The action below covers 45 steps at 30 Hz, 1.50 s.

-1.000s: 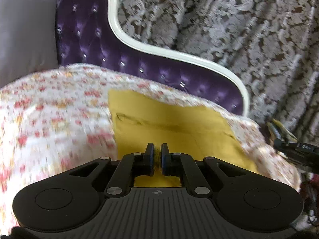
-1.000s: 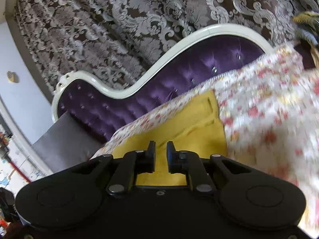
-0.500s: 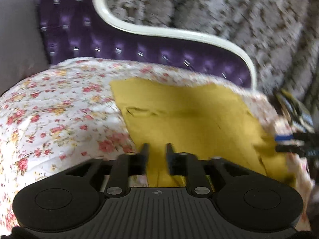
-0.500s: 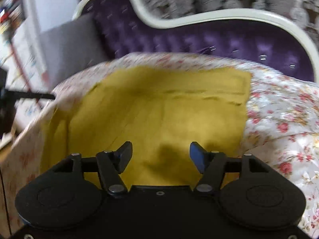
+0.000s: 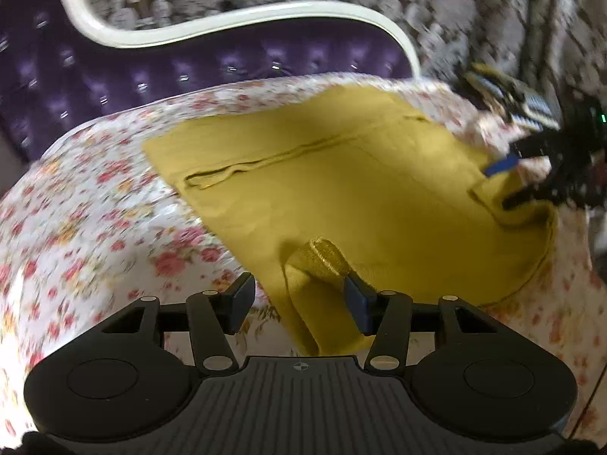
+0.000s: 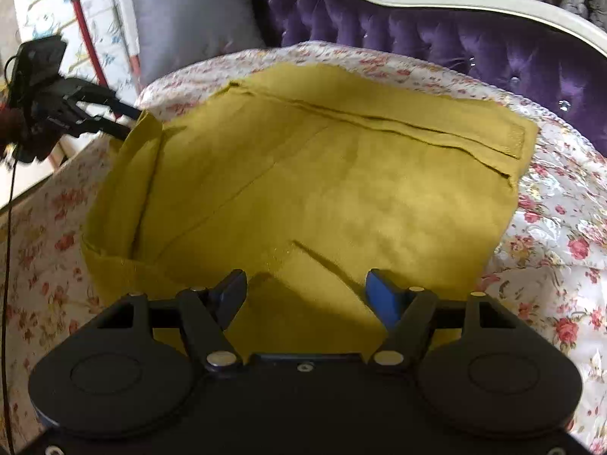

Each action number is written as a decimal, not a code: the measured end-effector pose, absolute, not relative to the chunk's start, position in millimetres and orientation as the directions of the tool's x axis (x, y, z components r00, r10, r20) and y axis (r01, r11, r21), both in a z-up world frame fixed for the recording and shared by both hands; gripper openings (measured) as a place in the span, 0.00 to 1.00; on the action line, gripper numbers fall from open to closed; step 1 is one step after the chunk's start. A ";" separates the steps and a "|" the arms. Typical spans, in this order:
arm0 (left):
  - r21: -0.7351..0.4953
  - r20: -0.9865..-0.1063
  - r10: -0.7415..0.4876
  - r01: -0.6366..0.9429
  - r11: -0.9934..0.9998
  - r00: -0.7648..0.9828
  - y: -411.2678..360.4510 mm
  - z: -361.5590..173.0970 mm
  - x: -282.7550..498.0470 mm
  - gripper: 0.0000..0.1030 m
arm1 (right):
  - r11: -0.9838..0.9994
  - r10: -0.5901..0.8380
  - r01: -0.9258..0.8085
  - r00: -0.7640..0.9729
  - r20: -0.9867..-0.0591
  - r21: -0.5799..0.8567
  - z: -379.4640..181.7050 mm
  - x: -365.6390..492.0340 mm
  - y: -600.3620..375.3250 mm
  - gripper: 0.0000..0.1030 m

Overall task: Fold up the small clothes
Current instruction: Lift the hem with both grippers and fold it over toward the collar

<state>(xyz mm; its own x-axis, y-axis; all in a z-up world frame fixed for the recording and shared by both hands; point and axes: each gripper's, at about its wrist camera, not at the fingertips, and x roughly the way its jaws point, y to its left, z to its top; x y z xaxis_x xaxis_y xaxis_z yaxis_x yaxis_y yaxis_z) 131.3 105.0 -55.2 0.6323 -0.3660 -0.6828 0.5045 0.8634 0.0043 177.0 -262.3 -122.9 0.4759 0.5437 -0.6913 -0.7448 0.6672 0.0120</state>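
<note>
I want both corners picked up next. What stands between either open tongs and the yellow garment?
Nothing visible. The left tongs straddle a raised fold of the yellow garment; the right tongs hover open over its near edge.

Purple headboard [image 6: 474, 38] walls the far side beyond the yellow garment [image 6: 341, 189].

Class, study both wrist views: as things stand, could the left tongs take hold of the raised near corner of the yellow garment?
Probably yes. The left tongs are open, and the yellow garment humps up between them, with nothing in the way.
</note>
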 end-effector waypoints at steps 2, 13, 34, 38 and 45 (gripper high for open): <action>0.007 -0.687 -0.387 0.538 0.843 0.615 100.3 -57.6 136.7 0.49 | 0.650 0.543 -0.760 0.447 -0.711 0.018 -124.4 177.9 -258.6 0.66; -0.017 -0.710 -0.479 0.667 0.745 0.516 84.7 -65.9 162.5 0.49 | 0.626 0.571 -0.777 0.405 -0.714 0.060 -123.3 176.3 -257.8 0.18; 0.006 -0.721 -0.501 0.728 0.686 0.478 98.3 -61.3 161.8 0.51 | 0.662 0.579 -0.743 0.423 -0.696 0.099 -125.6 175.6 -258.5 0.18; 0.012 -0.745 -0.516 0.781 0.624 0.424 80.1 -69.9 171.7 0.50 | 0.660 0.579 -0.745 0.421 -0.698 0.099 -124.9 177.0 -258.3 0.18; -0.143 -0.670 -0.609 0.732 0.667 0.425 86.5 -63.8 164.2 0.09 | 0.635 0.632 -0.758 0.398 -0.665 0.150 -117.4 174.1 -262.1 0.12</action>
<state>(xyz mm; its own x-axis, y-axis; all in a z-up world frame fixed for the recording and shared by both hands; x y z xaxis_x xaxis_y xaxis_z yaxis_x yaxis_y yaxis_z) 164.2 86.5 -63.8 0.4246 -0.6091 -0.6698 0.7315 0.6667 -0.1426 174.1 -262.1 -117.4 0.3980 0.6320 -0.6649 -0.7578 0.6350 0.1500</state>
